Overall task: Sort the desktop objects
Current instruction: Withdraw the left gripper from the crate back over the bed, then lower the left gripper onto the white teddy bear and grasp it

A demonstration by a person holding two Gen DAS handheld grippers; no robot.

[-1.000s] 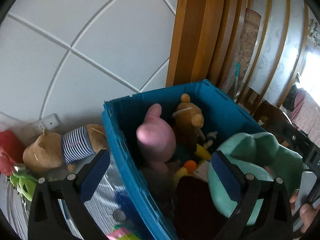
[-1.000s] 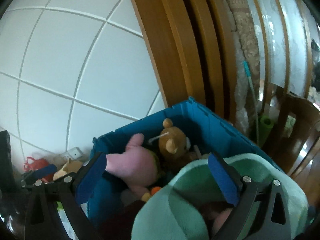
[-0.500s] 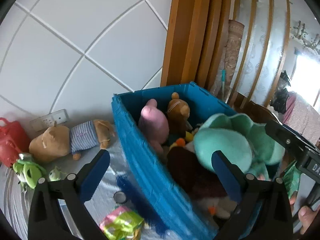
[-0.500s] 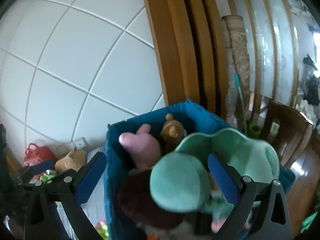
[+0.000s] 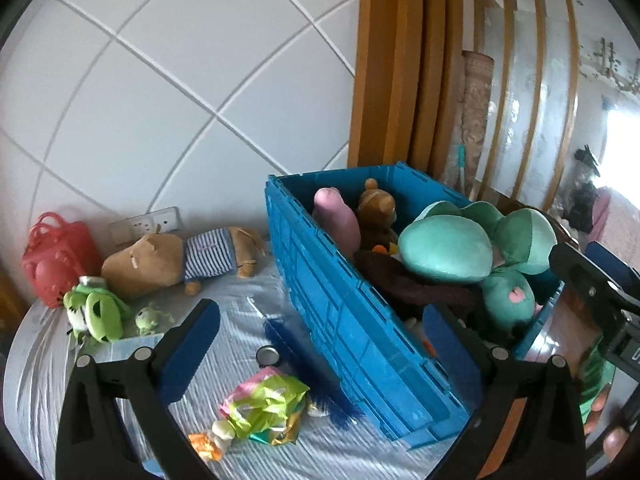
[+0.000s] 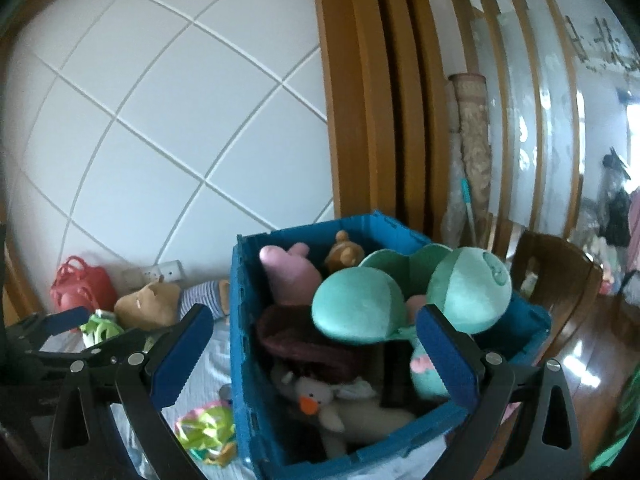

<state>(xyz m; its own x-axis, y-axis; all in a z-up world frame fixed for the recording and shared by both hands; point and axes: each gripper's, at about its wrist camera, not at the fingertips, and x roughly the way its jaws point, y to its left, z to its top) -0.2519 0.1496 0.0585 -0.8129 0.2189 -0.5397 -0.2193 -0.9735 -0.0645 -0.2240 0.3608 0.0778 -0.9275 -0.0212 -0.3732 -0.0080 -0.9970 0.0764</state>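
A large teal-green plush toy with rounded lobes lies on top of the pile inside the blue plastic crate, at the crate's near right end. The right gripper hangs over that near end with its blue-padded fingers spread wide and holding nothing; the teal plush sits between and just beyond them, its lower body partly behind the right finger. Under it in the crate are a dark maroon plush, a white plush duck with an orange beak, a pink plush and a brown teddy bear at the far end.

The left gripper is also spread apart and empty, straddling the crate's left wall: its left finger is over the pale striped tablecloth and its right finger is over the crate's near contents. On the cloth to the left of the crate lie a crumpled green and pink foil wrapper, a small round metal cap, a tan plush animal in a blue-striped shirt, a green frog plush and a red mesh bag against the white tiled wall.
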